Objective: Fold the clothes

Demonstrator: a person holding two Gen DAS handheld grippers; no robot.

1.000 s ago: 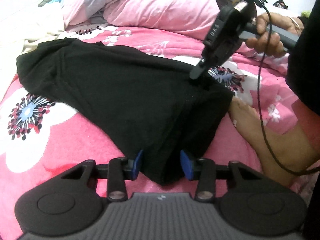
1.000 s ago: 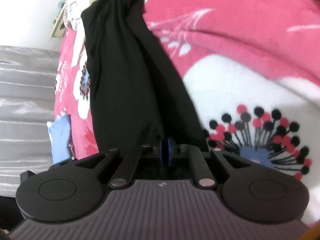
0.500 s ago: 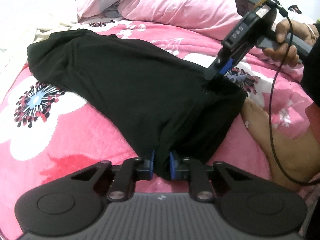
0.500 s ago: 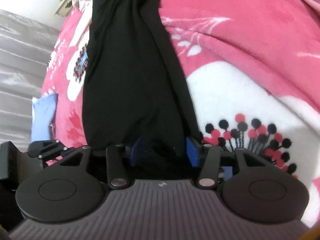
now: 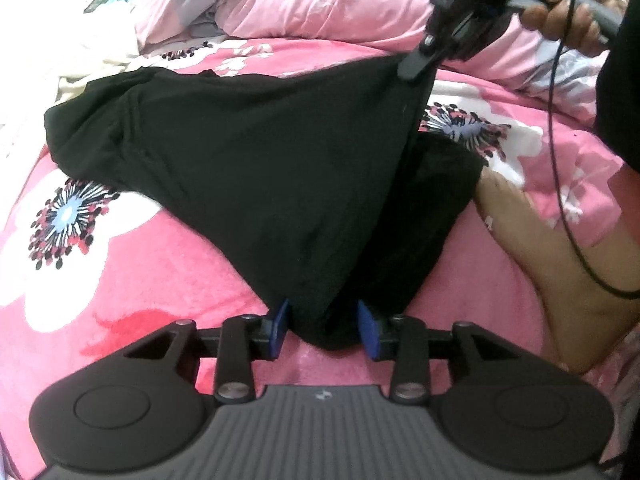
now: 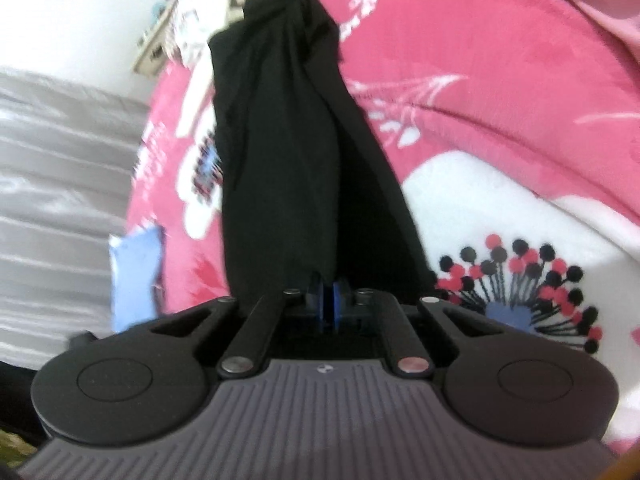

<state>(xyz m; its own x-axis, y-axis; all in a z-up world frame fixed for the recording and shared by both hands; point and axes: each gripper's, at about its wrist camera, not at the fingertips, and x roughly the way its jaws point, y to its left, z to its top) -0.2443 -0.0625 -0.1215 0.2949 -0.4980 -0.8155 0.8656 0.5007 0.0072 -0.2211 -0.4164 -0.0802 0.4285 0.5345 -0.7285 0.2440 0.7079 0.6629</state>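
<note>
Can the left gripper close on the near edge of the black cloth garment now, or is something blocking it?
Probably yes. The black cloth garment hangs between the left gripper's open jaws, which have just been opening, and nothing else lies between them. The right gripper grips a far corner, well clear.

You were working in a home bedroom, on a bed. A pink floral blanket (image 5: 120,264) filled most of the frame, with pink pillows (image 5: 320,4) piled across the top and rumpled cream bedding (image 5: 92,64) at upper left.
</note>
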